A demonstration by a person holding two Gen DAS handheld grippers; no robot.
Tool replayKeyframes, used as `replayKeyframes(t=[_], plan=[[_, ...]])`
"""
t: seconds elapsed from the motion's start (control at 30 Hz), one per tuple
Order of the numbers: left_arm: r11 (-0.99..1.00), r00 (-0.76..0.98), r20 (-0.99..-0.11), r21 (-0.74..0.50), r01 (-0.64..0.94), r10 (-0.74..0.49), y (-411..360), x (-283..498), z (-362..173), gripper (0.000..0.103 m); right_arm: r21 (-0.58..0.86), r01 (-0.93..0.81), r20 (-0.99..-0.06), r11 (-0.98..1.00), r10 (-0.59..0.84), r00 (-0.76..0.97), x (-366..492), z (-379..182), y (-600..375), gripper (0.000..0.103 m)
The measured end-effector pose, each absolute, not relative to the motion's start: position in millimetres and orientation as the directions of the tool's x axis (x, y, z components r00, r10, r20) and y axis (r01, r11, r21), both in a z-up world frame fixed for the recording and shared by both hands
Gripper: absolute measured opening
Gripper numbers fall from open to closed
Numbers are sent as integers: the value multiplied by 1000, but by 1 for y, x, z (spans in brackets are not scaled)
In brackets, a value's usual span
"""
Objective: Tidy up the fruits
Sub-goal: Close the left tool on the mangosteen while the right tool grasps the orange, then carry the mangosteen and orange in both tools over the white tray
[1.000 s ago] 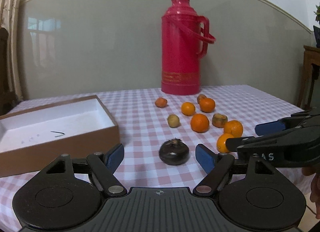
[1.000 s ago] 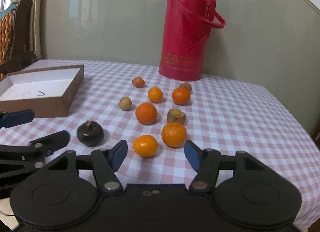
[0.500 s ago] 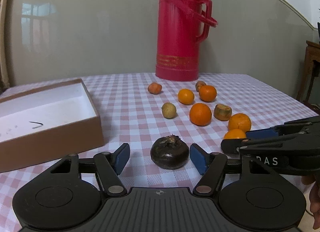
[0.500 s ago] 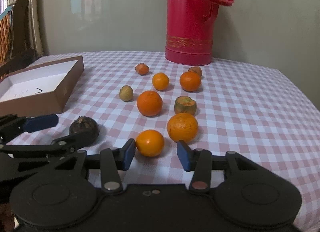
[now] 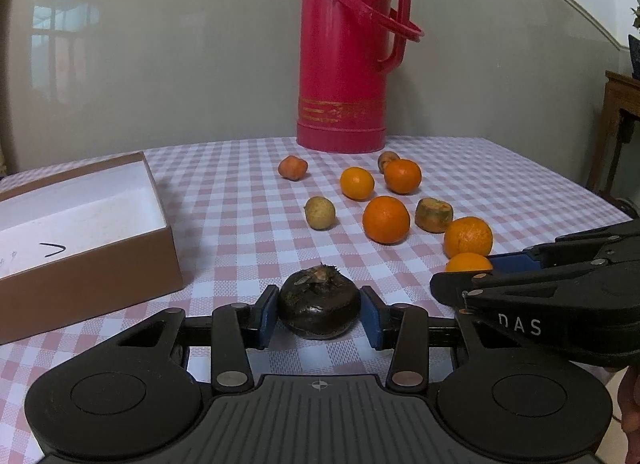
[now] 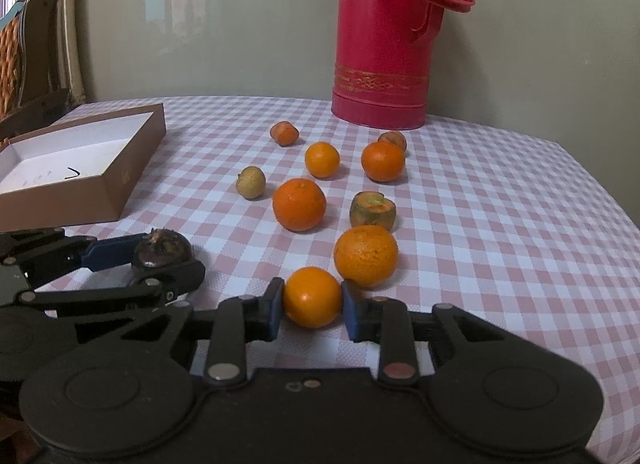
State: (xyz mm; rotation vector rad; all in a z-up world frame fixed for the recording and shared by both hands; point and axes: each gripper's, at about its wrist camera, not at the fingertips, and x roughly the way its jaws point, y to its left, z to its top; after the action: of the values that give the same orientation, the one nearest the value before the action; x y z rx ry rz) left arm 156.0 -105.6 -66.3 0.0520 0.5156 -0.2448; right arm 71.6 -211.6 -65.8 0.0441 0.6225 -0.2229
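Claws sat low in frame. Left claw (image 5: 319, 314) was closing on a dark fruit (image 5: 319, 310). Right claw (image 6: 313, 310) gripped an orange (image 6: 313, 297).

Checked table (image 6: 500, 224) bears fruits (image 6: 299, 205), brown box (image 6: 132, 168), red flask (image 6: 382, 36).

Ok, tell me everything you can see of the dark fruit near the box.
The dark fruit is round and squat, blackish brown with a glossy skin and a dry, tufted brown crown on top. It sits upright on the checked tablecloth, just right of the brown box. It lies between the blue pads of the left tool, whose jaws are closing; both pads look to be against its sides.
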Motion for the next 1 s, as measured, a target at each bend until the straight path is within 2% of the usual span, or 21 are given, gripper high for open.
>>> replayKeyframes(t=[0.53,1.0], plan=[[982,885,-438,27,187,-157,-67,123,-38,43,-24,201,-497,979,-186,847,48,-46,-192,22],[997,924,-378,42,71,-50,-3,84,-17,43,-27,114,-432,993,-114,895,45,-24,-150,22]])
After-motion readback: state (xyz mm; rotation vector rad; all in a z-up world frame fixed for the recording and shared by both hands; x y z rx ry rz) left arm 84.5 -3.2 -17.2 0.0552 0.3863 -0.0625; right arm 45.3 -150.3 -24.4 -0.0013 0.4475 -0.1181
